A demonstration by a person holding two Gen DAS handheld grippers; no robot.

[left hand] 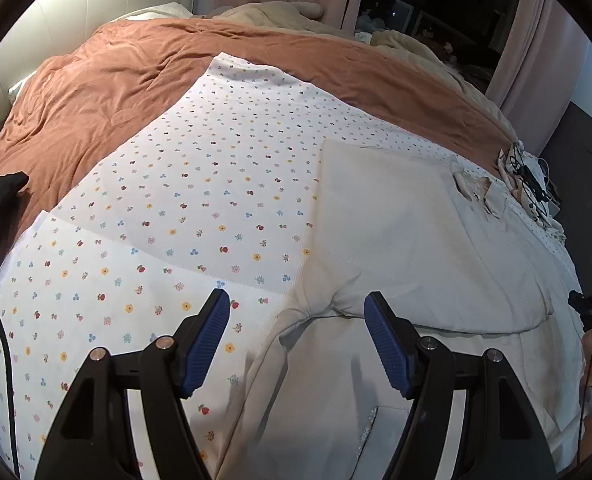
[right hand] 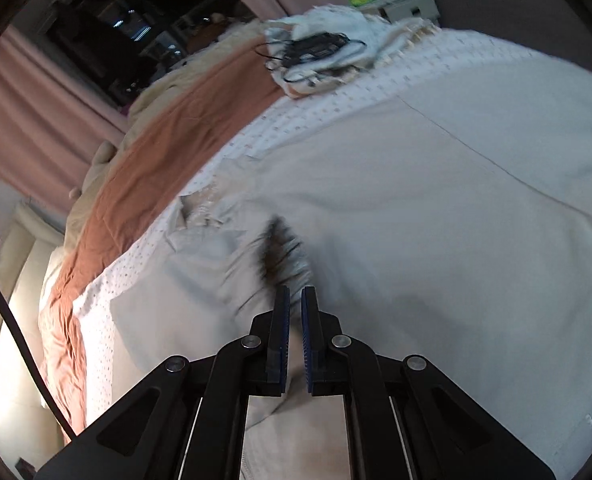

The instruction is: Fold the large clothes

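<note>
Garment [left hand: 416,240] below open left claw [left hand: 296,304] —

A bed [left hand: 4,92] with a padded cream headboard carries a rumpled rust-orange cotton blanket [left hand: 108,92], a white flower-dotted sheet [left hand: 184,208] spread over it, a large off-white collared garment [left hand: 416,240], and tangled black cables [left hand: 530,184] on crumpled cloth at its edge.

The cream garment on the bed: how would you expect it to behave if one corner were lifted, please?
The cream garment would probably drape and sag, since it already creases and bunches near the collar. It looks thin, so likely light. On the flowered sheet it may drag along rather than stay flat.
</note>
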